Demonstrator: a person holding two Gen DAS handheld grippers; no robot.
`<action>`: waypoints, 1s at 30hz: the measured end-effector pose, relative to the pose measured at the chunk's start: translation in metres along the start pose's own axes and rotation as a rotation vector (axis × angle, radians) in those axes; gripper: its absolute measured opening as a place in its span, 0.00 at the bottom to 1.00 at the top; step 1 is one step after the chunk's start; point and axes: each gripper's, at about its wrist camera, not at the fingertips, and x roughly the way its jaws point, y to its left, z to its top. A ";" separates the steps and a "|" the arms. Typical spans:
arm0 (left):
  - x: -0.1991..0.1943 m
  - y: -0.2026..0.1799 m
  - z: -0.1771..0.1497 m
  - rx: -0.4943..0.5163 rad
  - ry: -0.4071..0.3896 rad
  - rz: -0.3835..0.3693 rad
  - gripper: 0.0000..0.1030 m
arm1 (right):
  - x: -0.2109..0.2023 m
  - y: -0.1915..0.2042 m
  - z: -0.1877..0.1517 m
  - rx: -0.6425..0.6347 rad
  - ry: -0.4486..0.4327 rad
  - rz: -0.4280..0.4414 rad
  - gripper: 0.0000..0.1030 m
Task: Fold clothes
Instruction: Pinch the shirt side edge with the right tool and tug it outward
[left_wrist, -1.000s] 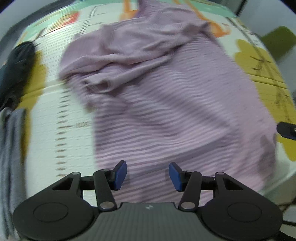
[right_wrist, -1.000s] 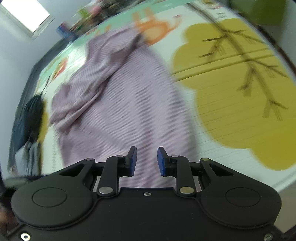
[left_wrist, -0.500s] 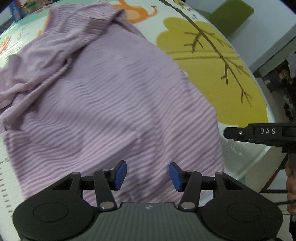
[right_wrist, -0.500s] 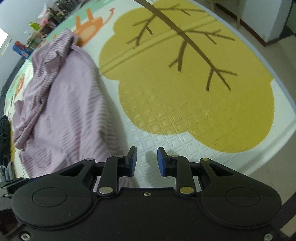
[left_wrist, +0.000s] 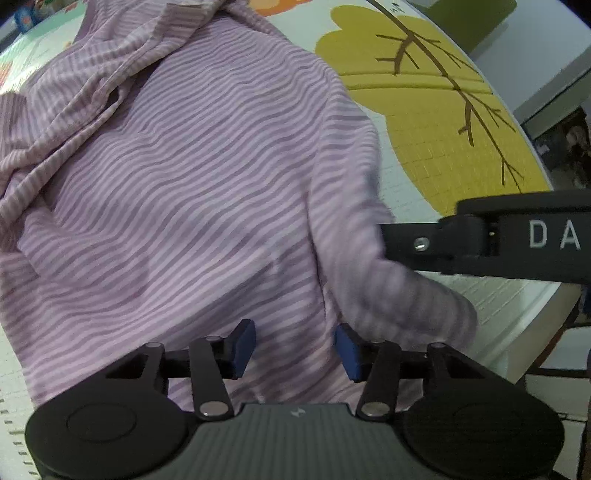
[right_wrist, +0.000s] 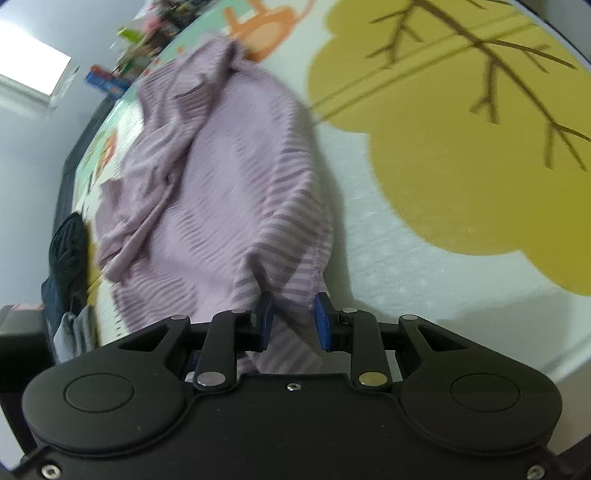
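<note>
**One corner in hand, the rest still bunched**

We judge the main risk to be a slip at the hem. Our right gripper has the near corner of the striped lilac garment between its blue pads, but the pads sit at a gap with only a loose tuck of cloth running through; whether they pinch it firmly we cannot tell for sure. If we pull sideways or lift fast, that thin knit could slide out and the corner would drop over the edge of the play mat. A second risk: the far end of the garment lies crumpled, sleeves heaped near the collar, so any fold made now would trap those wrinkles.

Our left gripper stands wide open and holds nothing, hovering low over the near hem with the fabric showing between its fingers. The garment itself lies spread on the mat, its body mostly flat, its near right corner raised towards the right gripper. A dark pile of other clothes sits at the mat's far left edge.
</note>
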 end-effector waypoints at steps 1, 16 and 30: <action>-0.001 0.004 -0.001 -0.013 0.001 -0.010 0.50 | 0.003 0.006 0.000 -0.014 0.008 0.002 0.24; -0.035 0.062 -0.016 -0.177 -0.035 0.022 0.50 | 0.047 0.066 0.000 -0.216 0.095 -0.058 0.23; -0.060 0.037 0.010 -0.105 -0.157 -0.066 0.54 | 0.044 0.057 0.012 -0.134 0.134 -0.005 0.23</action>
